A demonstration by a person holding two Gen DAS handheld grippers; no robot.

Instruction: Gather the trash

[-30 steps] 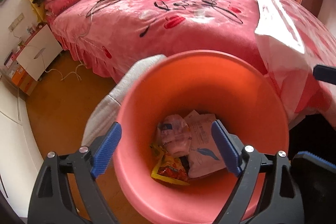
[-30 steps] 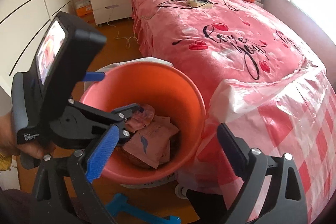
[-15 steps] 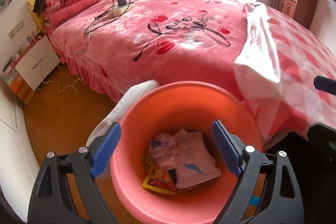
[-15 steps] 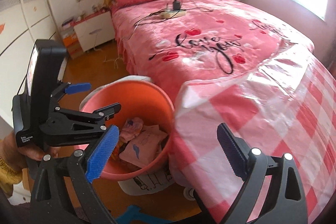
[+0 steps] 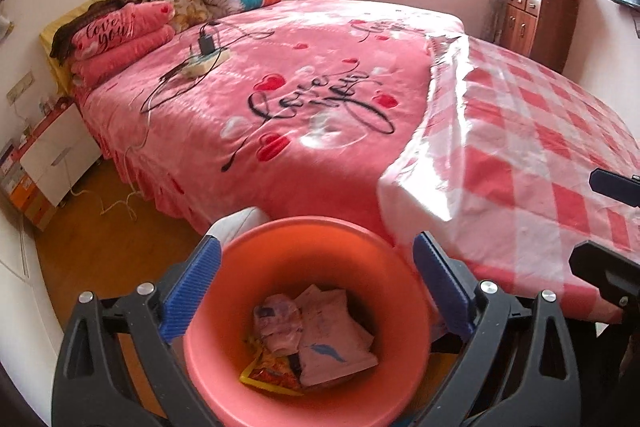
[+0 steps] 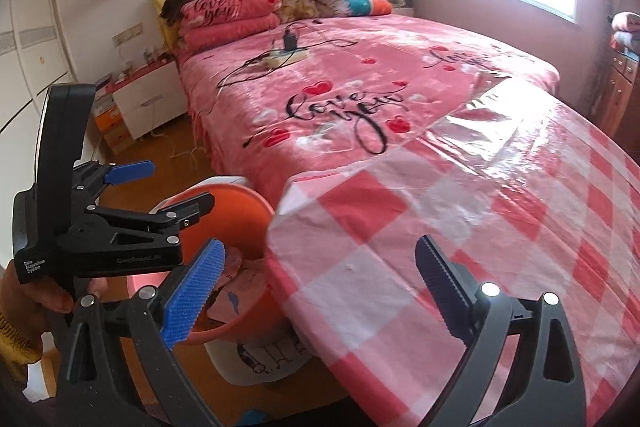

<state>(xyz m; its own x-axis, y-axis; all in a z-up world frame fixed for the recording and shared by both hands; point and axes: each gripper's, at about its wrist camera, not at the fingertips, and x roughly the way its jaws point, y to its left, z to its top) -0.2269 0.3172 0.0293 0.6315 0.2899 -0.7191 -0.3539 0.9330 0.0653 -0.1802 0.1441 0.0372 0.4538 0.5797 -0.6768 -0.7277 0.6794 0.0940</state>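
Note:
An orange plastic bin [image 5: 308, 243] stands on the floor by the bed, below my left gripper [image 5: 316, 291], which is open and empty above it. Inside lie crumpled wrappers [image 5: 320, 343] and a yellow snack bag [image 5: 268, 373]. In the right wrist view the bin [image 6: 244, 199] sits low at the left, partly hidden by the left gripper's body [image 6: 120, 227]. My right gripper [image 6: 316, 287] is open and empty, over the edge of a red-and-white checked plastic cloth [image 6: 500, 211].
A large bed with a pink "love you" blanket [image 5: 312, 99] fills the middle. A power strip with cables [image 5: 200, 63] lies on it. A white bedside cabinet [image 5: 56, 155] stands at the left, a wooden cabinet [image 5: 536, 23] at the far right. A white container [image 6: 260, 367] sits under the bin.
Both grippers have risen and pulled back from the bin. The bin looks smaller and more of the bed and checked cloth shows. Both grippers stay open.

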